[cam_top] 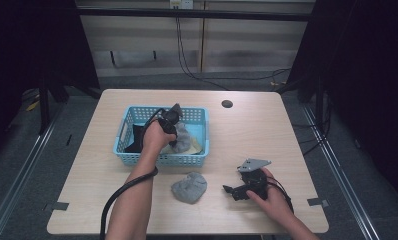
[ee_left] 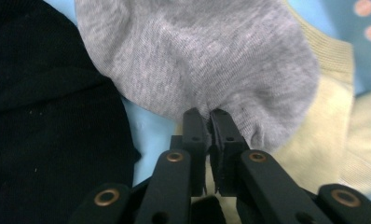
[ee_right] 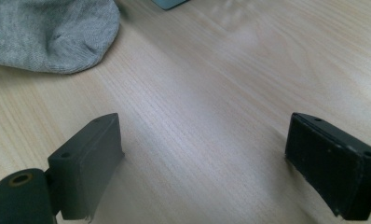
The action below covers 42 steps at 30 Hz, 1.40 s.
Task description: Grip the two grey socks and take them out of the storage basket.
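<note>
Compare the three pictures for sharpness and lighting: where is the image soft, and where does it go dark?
High view: the table is evenly lit and the surroundings fall to black. Left gripper view: the grey sock pinched by the left gripper is fairly sharp, while the black cloth loses detail. Right gripper view: the right gripper and the far tabletop look soft.

Black cloth (ee_left: 48, 116) and yellow sock (ee_left: 333, 112)
</note>
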Tool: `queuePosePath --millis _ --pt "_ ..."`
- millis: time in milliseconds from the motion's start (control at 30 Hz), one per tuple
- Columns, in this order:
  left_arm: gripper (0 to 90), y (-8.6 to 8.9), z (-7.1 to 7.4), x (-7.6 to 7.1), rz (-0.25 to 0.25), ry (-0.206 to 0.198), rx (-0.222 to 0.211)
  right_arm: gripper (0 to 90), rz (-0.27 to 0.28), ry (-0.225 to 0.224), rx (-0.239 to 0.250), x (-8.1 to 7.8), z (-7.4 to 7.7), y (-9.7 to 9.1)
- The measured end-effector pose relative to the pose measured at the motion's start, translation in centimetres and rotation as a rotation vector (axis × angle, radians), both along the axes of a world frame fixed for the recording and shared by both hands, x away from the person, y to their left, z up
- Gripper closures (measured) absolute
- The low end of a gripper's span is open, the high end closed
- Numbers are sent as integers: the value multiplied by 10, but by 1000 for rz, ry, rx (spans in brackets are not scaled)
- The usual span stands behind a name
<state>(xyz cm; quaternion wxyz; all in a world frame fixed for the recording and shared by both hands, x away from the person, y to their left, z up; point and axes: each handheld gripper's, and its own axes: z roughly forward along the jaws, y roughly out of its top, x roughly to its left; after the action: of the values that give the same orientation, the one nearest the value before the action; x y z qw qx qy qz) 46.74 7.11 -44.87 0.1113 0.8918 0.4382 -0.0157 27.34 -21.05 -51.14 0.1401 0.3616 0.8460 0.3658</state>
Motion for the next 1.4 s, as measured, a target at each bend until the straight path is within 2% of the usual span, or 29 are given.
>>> queuePosePath --millis 133,167,233,333,400,467,500,533,567,700,767,833,867,933,967,1033,1167,1267,1400 --pt "865 3 10 -3 -19 1 5 104 0 0 0 0 0 0" --pt "864 7 19 -6 -19 3 -2 104 0 -1 0 0 0 0" --pt "863 11 24 -9 -29 11 8 104 0 0 0 0 0 0" --pt "854 18 26 -17 -33 24 6 104 0 3 1 0 0 0" --pt "766 21 25 -19 -20 3 -7 104 0 3 1 0 0 0" --pt "594 23 24 -19 -6 -24 -8 104 1 1 0 0 0 0" --pt "537 24 23 -18 -3 -51 -18 104 1 1 0 0 0 0" --pt "483 24 23 -18 -3 -51 -18 104 1 1 0 0 0 0" --pt "454 22 22 -17 -19 -84 -36 104 1 1 0 0 0 0" --pt "376 14 11 -12 -44 -96 -46 104 0 4 2 0 0 0" --pt "348 10 2 -10 -26 -82 -46 104 0 5 2 0 0 0" --pt "390 8 -7 -8 -28 -48 -56 104 1 2 1 0 0 0" --pt "458 8 -10 -8 -39 -35 -54 104 1 2 1 0 0 0" --pt "658 7 -12 -9 -71 -21 -39 104 1 2 1 0 0 0" --pt "738 7 -11 -9 -62 -9 -43 104 1 2 1 0 0 0" --pt "816 8 -4 -9 -59 6 -37 104 2 3 1 0 0 0" --pt "834 9 15 -10 -63 17 -25 104 2 3 1 0 0 0" --pt "836 10 28 -11 -68 28 -37 104 2 3 2 0 0 0" --pt "835 10 38 -11 -72 23 -36 104 2 3 1 0 0 0"
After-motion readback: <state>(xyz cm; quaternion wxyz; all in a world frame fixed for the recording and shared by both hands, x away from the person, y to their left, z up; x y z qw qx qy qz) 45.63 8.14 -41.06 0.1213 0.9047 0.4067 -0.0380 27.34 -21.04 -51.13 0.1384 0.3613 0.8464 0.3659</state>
